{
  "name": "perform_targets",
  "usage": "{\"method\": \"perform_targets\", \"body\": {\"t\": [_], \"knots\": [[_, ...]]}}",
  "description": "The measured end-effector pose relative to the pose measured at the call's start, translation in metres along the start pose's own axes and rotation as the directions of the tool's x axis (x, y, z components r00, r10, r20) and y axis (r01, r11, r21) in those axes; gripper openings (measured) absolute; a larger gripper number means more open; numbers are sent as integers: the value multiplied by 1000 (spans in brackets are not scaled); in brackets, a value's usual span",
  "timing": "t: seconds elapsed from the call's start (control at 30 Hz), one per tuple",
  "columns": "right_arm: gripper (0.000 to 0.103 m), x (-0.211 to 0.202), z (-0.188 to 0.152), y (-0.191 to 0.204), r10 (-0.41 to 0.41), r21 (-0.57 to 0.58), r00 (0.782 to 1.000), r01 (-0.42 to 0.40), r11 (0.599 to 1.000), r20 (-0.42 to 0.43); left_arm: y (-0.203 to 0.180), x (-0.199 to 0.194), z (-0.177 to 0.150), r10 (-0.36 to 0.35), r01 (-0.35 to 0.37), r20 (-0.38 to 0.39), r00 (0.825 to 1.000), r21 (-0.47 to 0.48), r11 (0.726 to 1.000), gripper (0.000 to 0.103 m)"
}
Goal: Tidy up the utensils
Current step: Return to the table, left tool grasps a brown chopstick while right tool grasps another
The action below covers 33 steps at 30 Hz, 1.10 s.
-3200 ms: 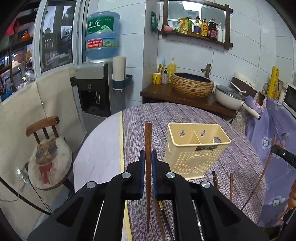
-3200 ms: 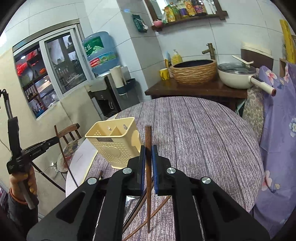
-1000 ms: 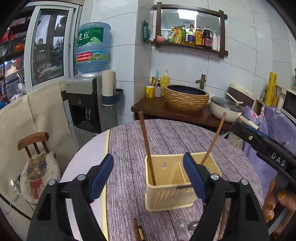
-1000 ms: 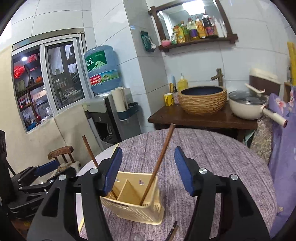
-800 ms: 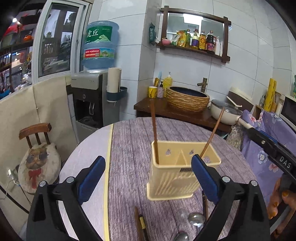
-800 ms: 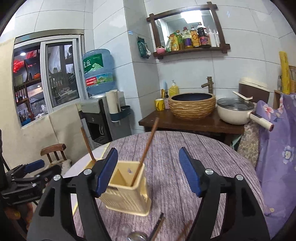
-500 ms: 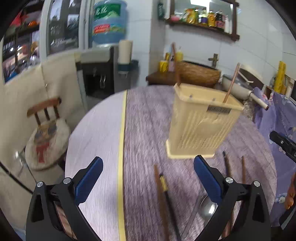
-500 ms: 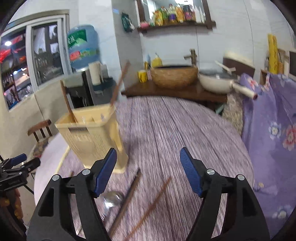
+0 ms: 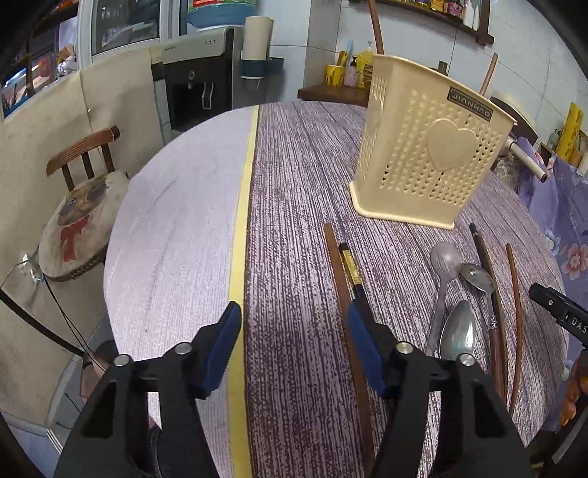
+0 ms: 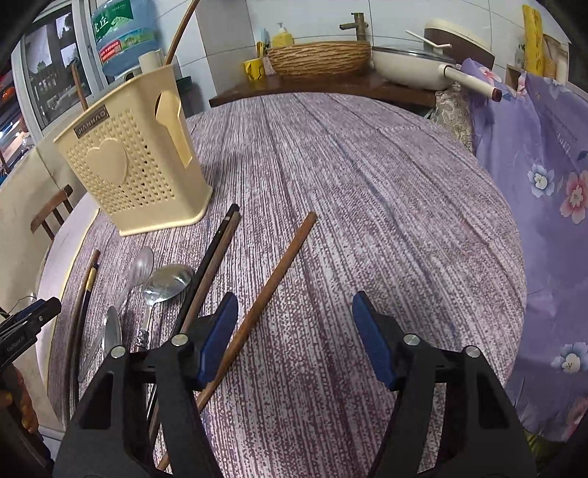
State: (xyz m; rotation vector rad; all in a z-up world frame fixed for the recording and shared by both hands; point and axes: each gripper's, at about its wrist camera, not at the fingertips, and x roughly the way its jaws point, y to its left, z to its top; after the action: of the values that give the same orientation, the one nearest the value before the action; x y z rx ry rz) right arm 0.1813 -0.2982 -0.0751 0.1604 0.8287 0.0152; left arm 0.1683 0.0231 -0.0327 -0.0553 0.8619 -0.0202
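A cream perforated utensil holder (image 9: 426, 147) stands on the round table and holds two brown chopsticks (image 9: 375, 25); it also shows in the right wrist view (image 10: 136, 161). Loose chopsticks (image 9: 345, 294) and spoons (image 9: 455, 331) lie on the cloth in front of it. My left gripper (image 9: 294, 331) is open and empty, low over the table, its right finger over a brown and a black chopstick. My right gripper (image 10: 290, 331) is open and empty, a brown chopstick (image 10: 272, 290) lying just inside its left finger.
The purple striped cloth (image 10: 367, 184) covers the table past a yellow strip (image 9: 242, 206). A chair with a cushion (image 9: 77, 217) stands left. A flowered purple cloth (image 10: 544, 176) hangs right. A counter with a basket and pan (image 10: 330, 59) is behind.
Both grippers let go of their chopsticks into the holder, opened, and dropped low toward the loose utensils on the table.
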Motion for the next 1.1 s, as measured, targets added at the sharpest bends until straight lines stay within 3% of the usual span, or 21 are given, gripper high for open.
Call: {"method": "perform_targets", "body": {"t": [0.3, 0.6, 0.83, 1.1], "knots": [[62, 1, -2, 7, -3, -5, 1000, 3, 1000, -2, -20, 5, -6, -33, 36, -41, 999, 55, 998, 41], [61, 2, -4, 9, -16, -14, 1000, 16, 1000, -13, -29, 13, -10, 19, -12, -62, 998, 108, 994, 29], [50, 11, 2, 5, -34, 1, 999, 34, 999, -34, -27, 33, 13, 45, -37, -69, 997, 117, 992, 27], [36, 29, 19, 9, -31, 16, 997, 32, 999, -71, -26, 47, 34, 60, -51, -92, 994, 97, 994, 17]]}}
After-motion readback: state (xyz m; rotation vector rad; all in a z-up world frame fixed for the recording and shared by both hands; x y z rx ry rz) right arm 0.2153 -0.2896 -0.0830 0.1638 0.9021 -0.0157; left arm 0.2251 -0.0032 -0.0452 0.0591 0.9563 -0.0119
